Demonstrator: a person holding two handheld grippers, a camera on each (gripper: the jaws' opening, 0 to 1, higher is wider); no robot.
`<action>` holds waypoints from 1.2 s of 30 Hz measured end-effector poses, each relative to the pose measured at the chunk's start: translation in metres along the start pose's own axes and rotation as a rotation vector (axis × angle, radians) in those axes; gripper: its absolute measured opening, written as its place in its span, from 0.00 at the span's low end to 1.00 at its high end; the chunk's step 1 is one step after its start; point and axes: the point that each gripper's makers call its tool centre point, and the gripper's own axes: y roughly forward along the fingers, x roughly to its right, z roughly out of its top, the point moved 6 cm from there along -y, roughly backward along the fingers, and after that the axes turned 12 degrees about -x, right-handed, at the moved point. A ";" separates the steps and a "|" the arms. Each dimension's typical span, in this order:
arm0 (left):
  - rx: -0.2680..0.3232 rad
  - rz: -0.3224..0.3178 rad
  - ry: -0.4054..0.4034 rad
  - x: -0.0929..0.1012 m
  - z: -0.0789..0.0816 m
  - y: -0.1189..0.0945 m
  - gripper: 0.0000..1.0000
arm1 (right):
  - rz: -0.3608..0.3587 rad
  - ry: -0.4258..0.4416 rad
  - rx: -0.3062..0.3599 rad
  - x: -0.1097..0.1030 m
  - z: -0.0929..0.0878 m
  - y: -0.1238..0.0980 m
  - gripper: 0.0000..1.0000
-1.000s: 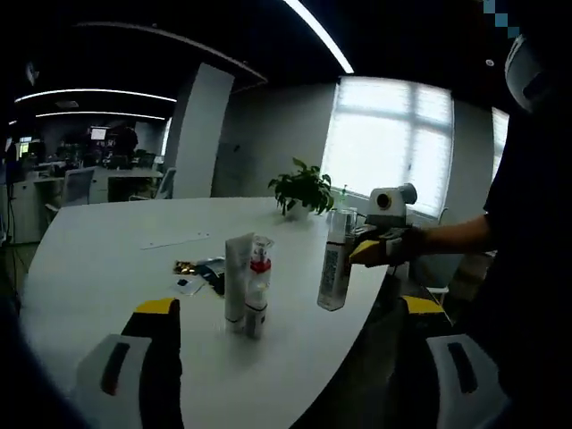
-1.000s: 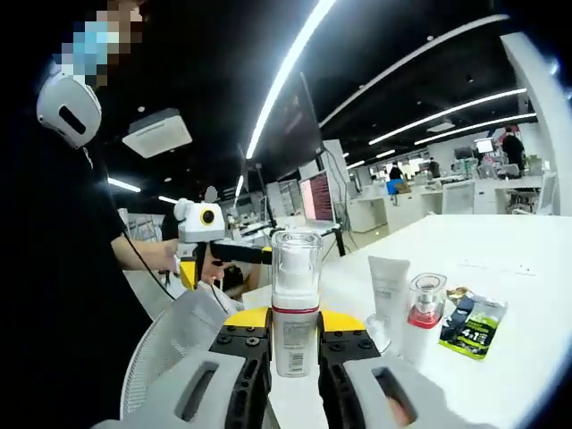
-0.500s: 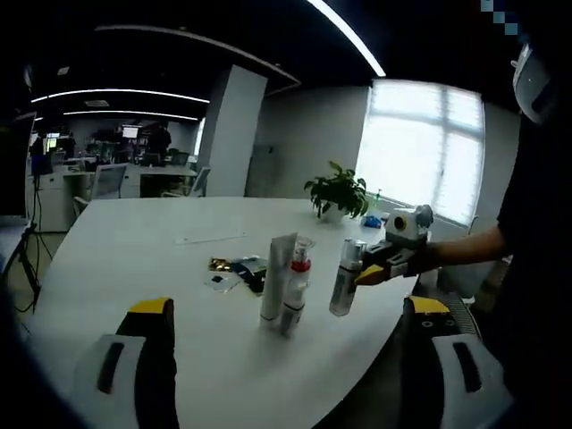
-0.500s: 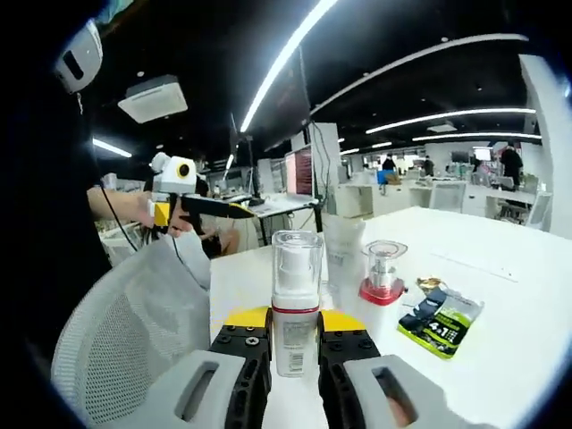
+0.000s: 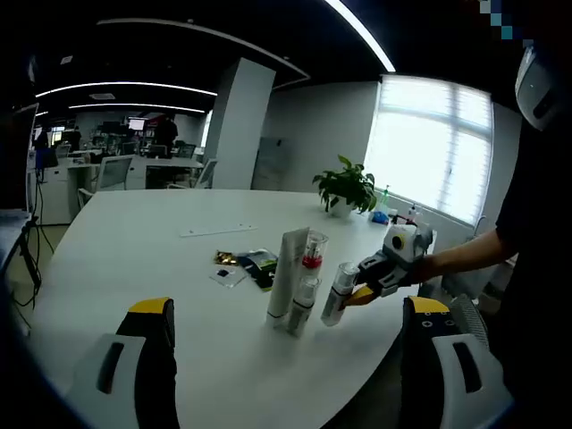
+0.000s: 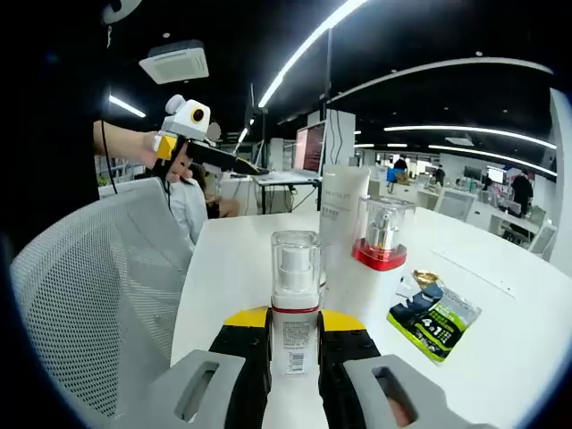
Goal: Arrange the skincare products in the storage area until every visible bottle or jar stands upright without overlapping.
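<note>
Spray bottle: the clear-capped bottle [image 6: 296,308] is the one in play. It's pinched between the right gripper [image 6: 295,344] jaws, roughly upright in the right gripper view. In the left gripper view the same bottle [image 5: 338,293] leans a bit and sits low, right at the bench surface near its edge. Can't tell if the base is actually touching down.

Neighbours: a white tube [image 5: 289,284] and a red-collared pump bottle [image 5: 307,293] stand upright just beside it, close together. From the right gripper view the tube [image 6: 340,234] and pump bottle [image 6: 381,239] look very near the held bottle.

Other stuff: a dark sachet with green print [image 6: 433,315] lies flat on the bench [image 5: 116,259], near the standing pair. Potted plant [image 5: 348,187] further back.

Left gripper: jaws spread wide with nothing between them [image 5: 290,349], hanging back from the group.

Right gripper: clamped on the spray bottle, as said.

Where it's at (my guess): placing the third bottle next to the other two.

What could go wrong: honestly the lean is the worry. Let go while it's tilted and it probably tips, maybe into the pump bottle, and that's tall and narrow so it'd likely go over into the tube too. Also it's close to the bench edge on the person's side, so a topple that way could roll it off. Setting it too tight against the neighbours risks overlap.
</note>
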 end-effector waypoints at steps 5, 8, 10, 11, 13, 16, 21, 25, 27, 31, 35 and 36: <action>-0.002 -0.004 -0.017 -0.003 -0.001 0.003 0.99 | -0.011 -0.036 -0.014 0.003 -0.007 0.006 0.09; -0.005 -0.005 -0.020 -0.003 -0.001 0.004 0.98 | -0.008 -0.033 -0.014 0.005 -0.010 0.008 0.10; -0.015 -0.004 -0.017 -0.003 -0.003 0.004 0.98 | -0.011 -0.029 -0.018 0.006 -0.012 0.008 0.10; -0.018 -0.003 -0.016 -0.003 -0.003 0.004 0.98 | -0.010 -0.032 -0.022 0.006 -0.014 0.009 0.10; -0.018 -0.004 -0.018 -0.002 -0.003 0.005 0.98 | -0.009 -0.013 -0.010 0.007 -0.015 0.008 0.10; -0.021 -0.005 -0.018 -0.002 -0.003 0.006 0.97 | -0.015 -0.003 -0.004 0.009 -0.016 0.007 0.10; -0.025 -0.016 -0.015 0.003 -0.004 0.009 0.97 | -0.007 -0.006 -0.017 0.008 -0.018 0.005 0.10; -0.031 -0.026 -0.012 0.005 -0.004 0.012 0.96 | 0.009 -0.004 -0.065 0.007 -0.025 0.002 0.11; -0.029 -0.030 -0.010 0.007 -0.003 0.012 0.96 | 0.017 0.005 -0.059 0.006 -0.025 0.002 0.11; -0.037 -0.033 -0.006 0.008 -0.004 0.013 0.96 | 0.021 0.015 -0.090 0.005 -0.029 0.004 0.19; -0.040 -0.033 -0.006 0.009 -0.005 0.014 0.95 | 0.017 0.043 -0.134 0.002 -0.036 0.007 0.22; -0.040 -0.034 -0.006 0.009 -0.005 0.014 0.95 | 0.010 0.045 -0.138 0.002 -0.038 0.008 0.22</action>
